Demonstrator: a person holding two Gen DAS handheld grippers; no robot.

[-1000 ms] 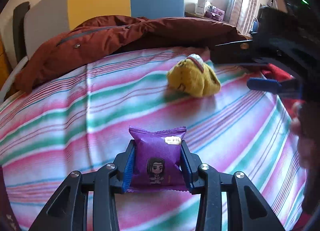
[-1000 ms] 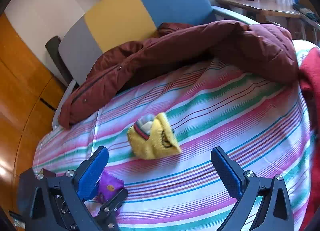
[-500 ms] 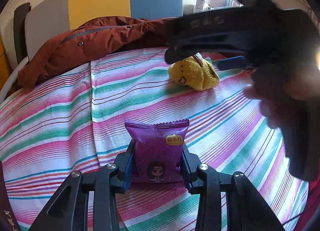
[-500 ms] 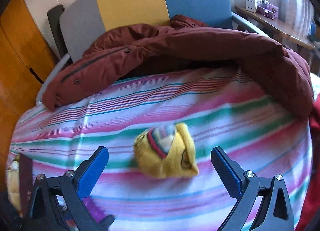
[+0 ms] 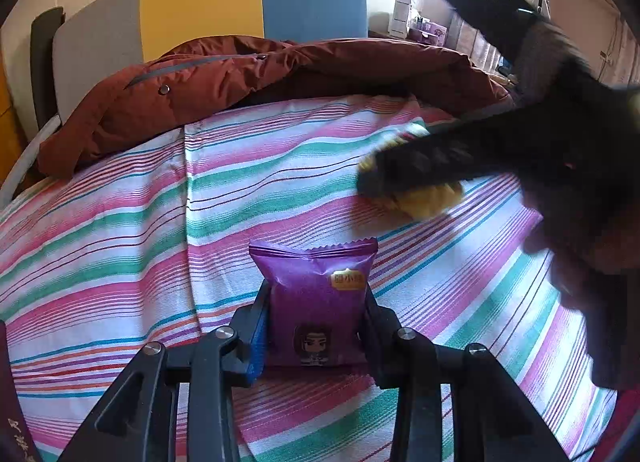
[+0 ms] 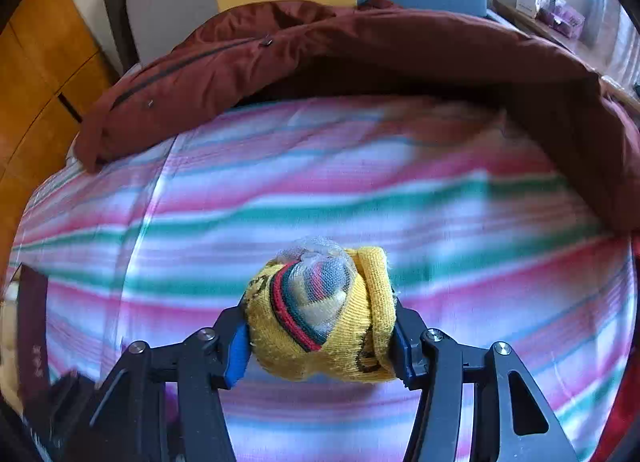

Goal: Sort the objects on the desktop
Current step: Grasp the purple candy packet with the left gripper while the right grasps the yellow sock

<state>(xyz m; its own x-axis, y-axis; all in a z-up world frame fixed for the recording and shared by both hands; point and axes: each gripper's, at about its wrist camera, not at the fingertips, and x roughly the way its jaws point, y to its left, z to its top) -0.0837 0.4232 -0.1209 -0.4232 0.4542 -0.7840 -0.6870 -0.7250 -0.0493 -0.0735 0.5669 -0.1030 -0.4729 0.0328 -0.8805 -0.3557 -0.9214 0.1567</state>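
My left gripper (image 5: 314, 332) is shut on a purple snack packet (image 5: 316, 302) with a cartoon figure, held upright over the striped bedsheet (image 5: 120, 229). In the right wrist view my right gripper (image 6: 320, 338) is closing its jaws around a rolled yellow sock bundle (image 6: 324, 318) with red and green stripes; both pads press its sides. From the left wrist view the same yellow sock bundle (image 5: 428, 201) lies to the upper right, mostly covered by the dark right gripper body (image 5: 460, 157) and a person's hand (image 5: 592, 262).
A rust-brown padded jacket (image 5: 240, 81) lies across the far side of the bed, before a grey, yellow and blue headboard (image 5: 200, 5). A dark red booklet (image 6: 32, 326) rests at the left edge. Wooden cupboards (image 6: 40, 73) stand left; a cluttered shelf (image 5: 416, 21) sits at back right.
The right gripper came down over the yellow sock bundle and its wide-open jaws closed onto it. The left gripper kept its hold on the purple packet and stayed in place.
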